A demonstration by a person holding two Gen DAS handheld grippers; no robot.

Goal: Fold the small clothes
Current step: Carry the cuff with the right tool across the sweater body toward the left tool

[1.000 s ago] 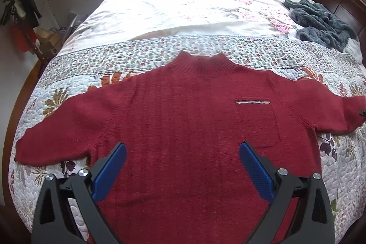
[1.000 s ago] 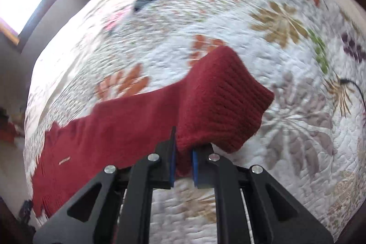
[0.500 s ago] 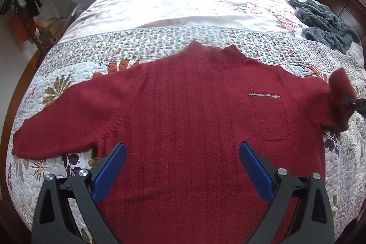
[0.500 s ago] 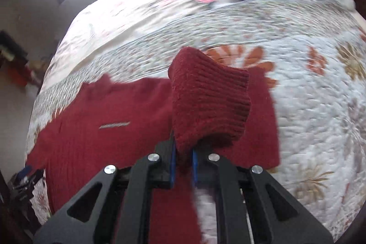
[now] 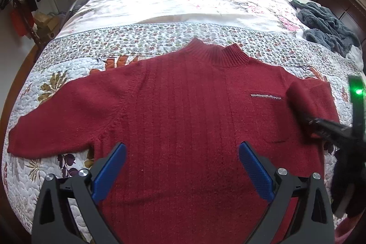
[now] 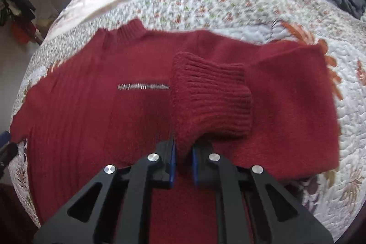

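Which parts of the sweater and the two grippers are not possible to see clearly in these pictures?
- Sweater hem: left wrist view, cut off by the bottom edge and the left gripper.
- Pocket zipper's right end: right wrist view, hidden behind the lifted cuff.
- Right gripper pads: mostly buried in the cuff.
- Right gripper in the left wrist view: blurred, at the frame edge.

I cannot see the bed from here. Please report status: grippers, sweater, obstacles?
Left gripper open, above sweater hem. Right gripper shut on sleeve cuff, sleeve folded over chest. Grey garment far off, not blocking.
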